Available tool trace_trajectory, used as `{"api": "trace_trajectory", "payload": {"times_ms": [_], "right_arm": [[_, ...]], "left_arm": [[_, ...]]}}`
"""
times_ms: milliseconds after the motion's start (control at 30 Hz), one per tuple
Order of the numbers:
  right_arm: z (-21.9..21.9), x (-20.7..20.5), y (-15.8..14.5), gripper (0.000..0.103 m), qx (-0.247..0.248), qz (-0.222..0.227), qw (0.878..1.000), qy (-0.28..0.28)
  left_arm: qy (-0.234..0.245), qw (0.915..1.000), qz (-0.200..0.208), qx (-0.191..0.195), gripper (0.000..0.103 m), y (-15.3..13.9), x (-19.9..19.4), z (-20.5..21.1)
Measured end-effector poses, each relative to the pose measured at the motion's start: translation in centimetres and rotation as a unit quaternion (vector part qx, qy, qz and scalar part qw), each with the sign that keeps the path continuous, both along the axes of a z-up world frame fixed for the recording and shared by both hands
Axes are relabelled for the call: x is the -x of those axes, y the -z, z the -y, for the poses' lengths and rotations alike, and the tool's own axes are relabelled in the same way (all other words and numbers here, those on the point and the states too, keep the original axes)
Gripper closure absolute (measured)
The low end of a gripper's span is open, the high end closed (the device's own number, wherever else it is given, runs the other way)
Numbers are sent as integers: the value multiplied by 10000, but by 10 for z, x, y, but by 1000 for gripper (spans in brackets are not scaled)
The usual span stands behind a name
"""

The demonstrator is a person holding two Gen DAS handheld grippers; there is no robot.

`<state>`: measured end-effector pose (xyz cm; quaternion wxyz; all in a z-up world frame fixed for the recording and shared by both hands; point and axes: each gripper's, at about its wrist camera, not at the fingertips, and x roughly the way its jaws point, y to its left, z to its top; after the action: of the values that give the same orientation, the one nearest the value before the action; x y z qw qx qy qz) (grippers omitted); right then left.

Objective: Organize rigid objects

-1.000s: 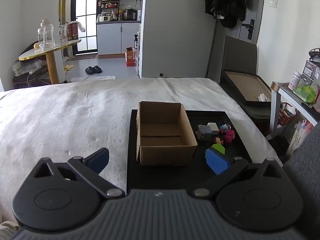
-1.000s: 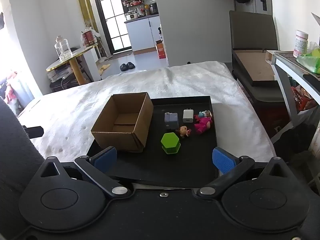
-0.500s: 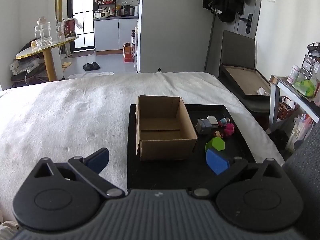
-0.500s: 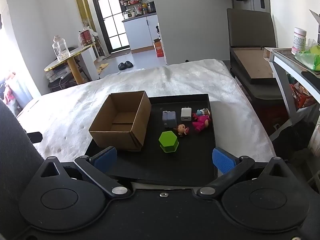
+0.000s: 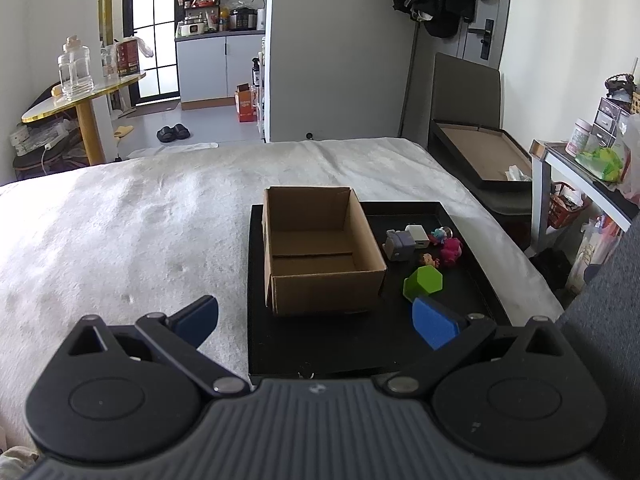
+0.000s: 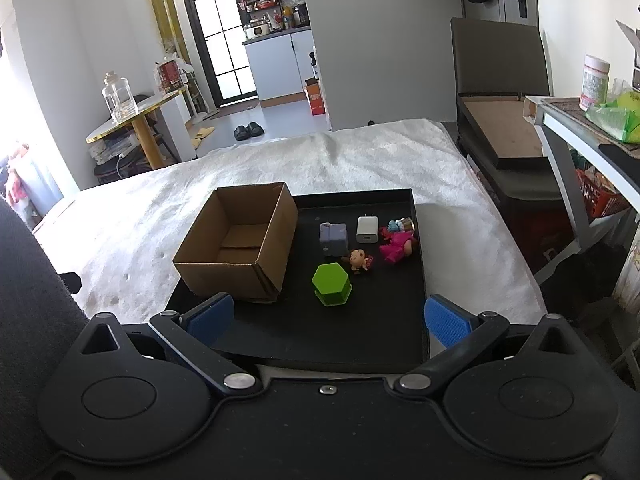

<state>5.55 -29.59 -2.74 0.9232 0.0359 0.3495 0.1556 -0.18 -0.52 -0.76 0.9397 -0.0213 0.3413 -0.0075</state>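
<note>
Both tools backed off slightly; left tool (image 5: 316, 320) and right tool (image 6: 326, 318) spread, empty; green block (image 6: 332, 283) at 12 o'clock: light, stiff, pinch flat sides.

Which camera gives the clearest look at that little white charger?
The right wrist view: the white charger stands in the open, prongs visible. In the left wrist view the charger is smaller and partly hidden behind the grey block.
</note>
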Motion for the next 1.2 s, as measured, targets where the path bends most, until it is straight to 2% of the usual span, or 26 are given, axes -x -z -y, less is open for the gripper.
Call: {"api": "trace_trajectory", "payload": {"times_ms": [567,900,1200], "right_arm": [[2,-2,-3,0,-158,117,9995,-227],[-4,-10,2,0,-399,54,9983,-429],[-5,-13,6,0,-483,-66,9979,-426]], "left_arm": [[237,9997,-58,-6,0,6,-12,5],[384,9992,-118,56,0,16,-25,9],[315,9994,-31,153,0,15,-23,5]]}}
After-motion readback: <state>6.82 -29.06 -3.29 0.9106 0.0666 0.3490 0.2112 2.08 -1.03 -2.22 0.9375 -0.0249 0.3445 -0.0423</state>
